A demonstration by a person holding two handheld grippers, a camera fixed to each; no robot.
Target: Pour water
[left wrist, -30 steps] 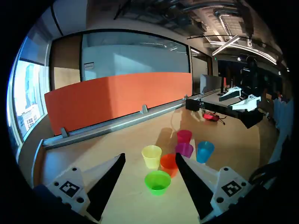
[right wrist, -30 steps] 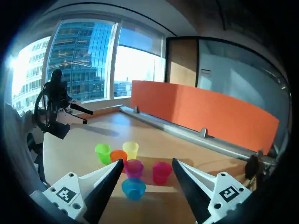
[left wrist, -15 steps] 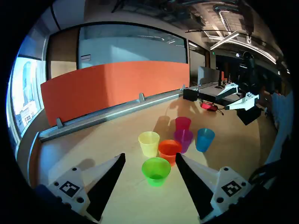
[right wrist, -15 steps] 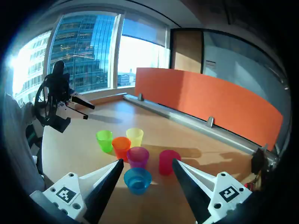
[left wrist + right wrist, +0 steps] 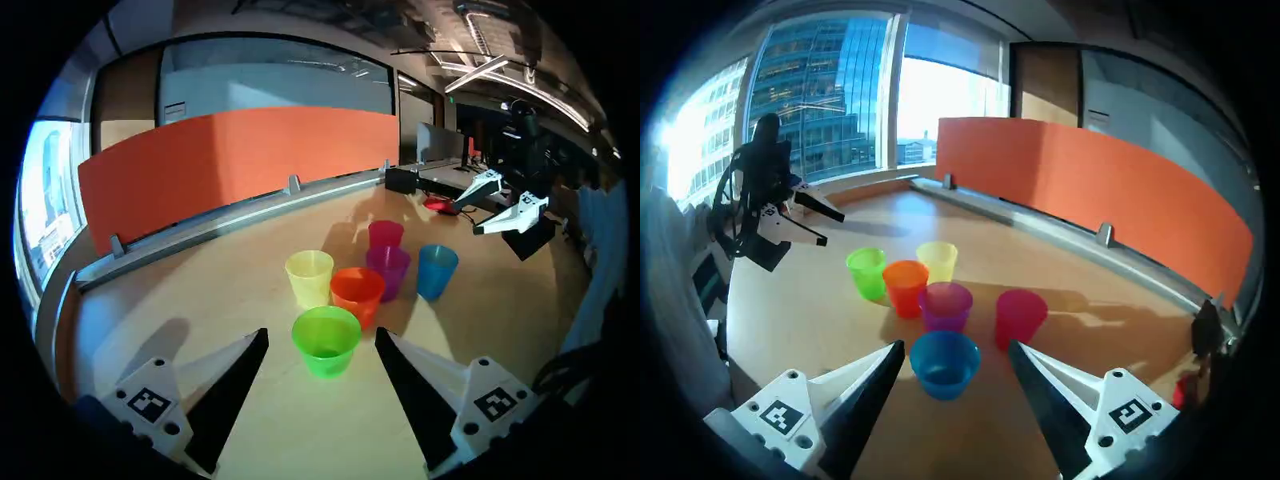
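In the left gripper view the left tool [image 5: 320,332] is spread wide and grips nothing, its 2 fingers reaching low over the desk [image 5: 200,280]. The green cup [image 5: 326,342] stands upright in the gap between the fingertips, touching neither.

From the green cup, the orange cup [image 5: 357,293] stands close at 1 o'clock and the yellow cup [image 5: 309,276] at 11 o'clock, just beside the orange one. The purple cup [image 5: 389,270] is at 1 o'clock of the orange cup, with the magenta cup [image 5: 386,234] just behind it at 12 o'clock. The blue cup [image 5: 437,270] stands at 3 o'clock of the purple one. All 6 cups are upright in a tight cluster on the desk. Whether any holds water I cannot tell.

In the right gripper view the right tool [image 5: 956,346] is also spread and empty, with the blue cup in the gap between its fingertips, apart from both. The left tool shows at 10 o'clock of the cluster, held above the desk before the windows [image 5: 824,104]. An orange divider [image 5: 1088,180] runs along the desk's far edge.
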